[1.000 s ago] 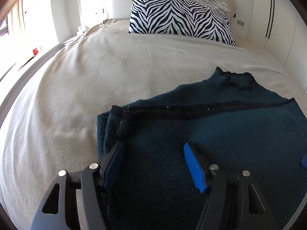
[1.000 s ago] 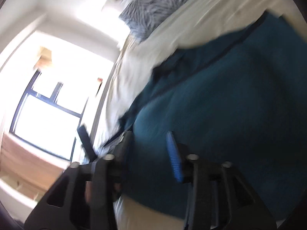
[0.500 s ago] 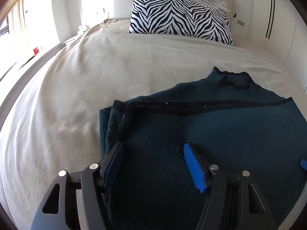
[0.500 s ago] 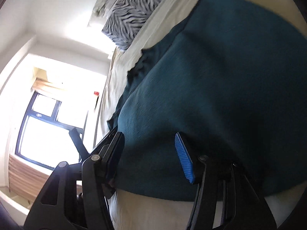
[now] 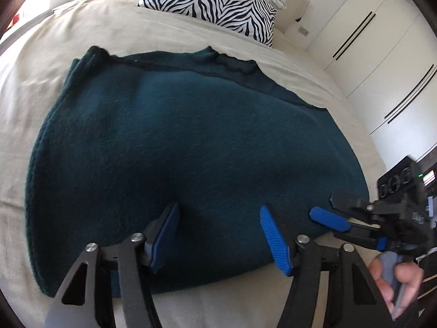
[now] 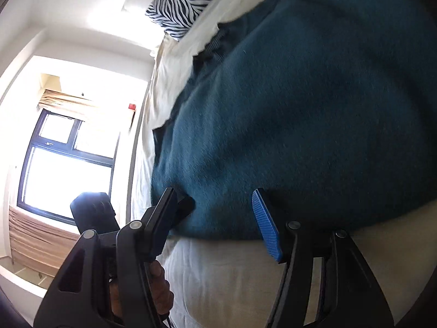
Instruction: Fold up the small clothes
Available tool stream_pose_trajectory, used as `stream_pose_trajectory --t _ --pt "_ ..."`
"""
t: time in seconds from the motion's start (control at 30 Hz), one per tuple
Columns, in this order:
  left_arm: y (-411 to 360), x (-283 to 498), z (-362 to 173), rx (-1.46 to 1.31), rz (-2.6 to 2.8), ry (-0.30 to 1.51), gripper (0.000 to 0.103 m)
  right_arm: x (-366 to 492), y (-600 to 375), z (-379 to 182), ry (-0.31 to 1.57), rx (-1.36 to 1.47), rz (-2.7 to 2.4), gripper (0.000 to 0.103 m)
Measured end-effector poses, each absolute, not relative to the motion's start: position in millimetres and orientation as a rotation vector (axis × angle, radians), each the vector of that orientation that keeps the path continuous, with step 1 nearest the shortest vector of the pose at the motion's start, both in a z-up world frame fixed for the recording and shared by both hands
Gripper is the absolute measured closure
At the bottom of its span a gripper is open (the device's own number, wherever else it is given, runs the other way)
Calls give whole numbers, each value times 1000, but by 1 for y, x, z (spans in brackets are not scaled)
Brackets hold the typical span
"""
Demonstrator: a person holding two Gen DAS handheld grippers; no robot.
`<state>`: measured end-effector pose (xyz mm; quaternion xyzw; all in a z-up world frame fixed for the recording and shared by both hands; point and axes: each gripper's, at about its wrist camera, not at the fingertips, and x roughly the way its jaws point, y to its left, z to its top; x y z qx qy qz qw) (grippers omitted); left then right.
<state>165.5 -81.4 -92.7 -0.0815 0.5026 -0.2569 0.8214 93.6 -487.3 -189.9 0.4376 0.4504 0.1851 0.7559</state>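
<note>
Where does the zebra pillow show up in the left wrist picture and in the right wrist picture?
Left wrist view: zebra pillow at top centre, at the head of the bed beyond the teal sweater.
Right wrist view: zebra pillow at top, left of centre, tilted with the picture.
Shared landmark: the teal sweater's dark collar edge nearest the pillow.

Sweater (image 5: 191, 150): dark teal knit, matt and fuzzy. Bed sheet (image 5: 32, 95): beige woven cloth, softly creased. Zebra pillow (image 5: 215, 2): smooth printed fabric. Left gripper (image 5: 221, 235): matt black plastic, ribbed blue pads (image 5: 273, 235), bright metal pins. Wardrobe doors (image 5: 382, 41): smooth, white.
</note>
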Motion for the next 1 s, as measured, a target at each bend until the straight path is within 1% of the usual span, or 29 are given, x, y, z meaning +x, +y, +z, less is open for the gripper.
stream_pose_trajectory --t 0.03,0.13,0.23,0.27,0.37,0.43,0.47,0.5,0.6,0.63,0.67,0.87,1.0 --pt "-73 166 -92 -193 -548 1074 45 91 -495 -195 961 992 414 50" --pt "-49 165 -95 -265 -571 1077 47 78 -530 -205 879 1108 379 51" --pt "-25 161 -101 -340 -577 1090 59 62 -564 -204 814 1153 307 51" --pt "-18 159 -101 -349 -570 1093 61 55 -574 -203 795 1156 281 51" --pt "-4 152 -97 -344 -532 1083 60 35 -612 -196 745 1164 186 51" --pt "9 147 -91 -353 -509 1072 58 18 -631 -186 723 1148 98 49" --pt "18 143 -88 -368 -496 1066 49 12 -637 -182 714 1137 72 49" --pt "26 140 -86 -376 -465 1054 45 2 -646 -175 703 1118 57 49" --pt "54 131 -76 -440 -423 1011 41 -16 -654 -158 691 1061 36 48" --pt "63 133 -73 -443 -397 998 37 -18 -653 -154 692 1045 38 47" --pt "67 134 -71 -444 -380 989 35 -17 -649 -151 694 1032 48 47" --pt "71 159 -85 -555 -433 1030 34 22 -579 -120 728 955 226 47" --pt "61 175 -99 -567 -440 1094 34 56 -524 -114 797 894 326 47"
